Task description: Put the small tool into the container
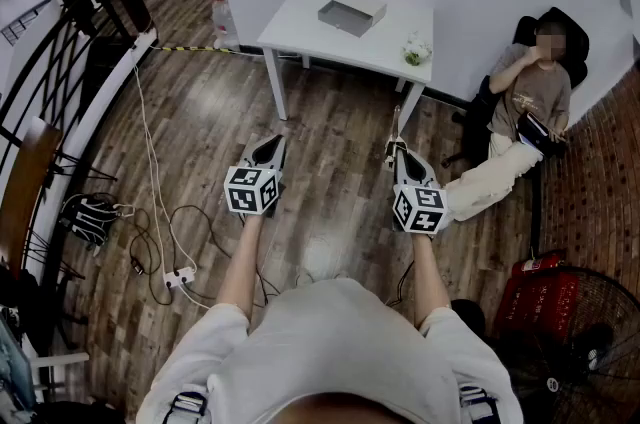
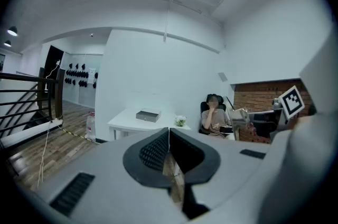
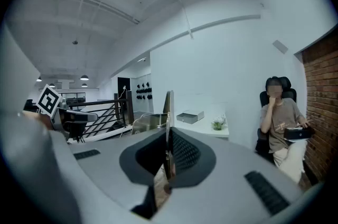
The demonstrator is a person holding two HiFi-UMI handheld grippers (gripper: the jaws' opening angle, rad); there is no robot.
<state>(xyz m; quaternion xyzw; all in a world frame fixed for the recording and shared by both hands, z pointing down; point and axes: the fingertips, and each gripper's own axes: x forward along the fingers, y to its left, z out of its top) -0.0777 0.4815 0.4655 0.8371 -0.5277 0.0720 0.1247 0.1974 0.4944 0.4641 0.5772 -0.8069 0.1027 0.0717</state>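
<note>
My right gripper (image 1: 396, 150) is shut on a small tool (image 1: 395, 124), a thin flat metal strip that sticks out forward past the jaws. In the right gripper view the small tool (image 3: 168, 106) stands edge-on between the closed black pads. My left gripper (image 1: 270, 143) is shut with nothing in it, and its pads (image 2: 158, 150) meet at the tip. The container (image 1: 352, 12), a shallow grey box, lies on a white table (image 1: 300, 22) well ahead of both grippers. Both grippers hang over the wooden floor, apart from the table.
A small potted plant (image 1: 417, 50) stands at the table's right corner. A person (image 1: 530, 92) sits in a chair at the right by a brick wall. Cables and a power strip (image 1: 178, 277) lie on the floor at the left, beside a railing (image 1: 50, 112). A fan (image 1: 590, 332) stands at the lower right.
</note>
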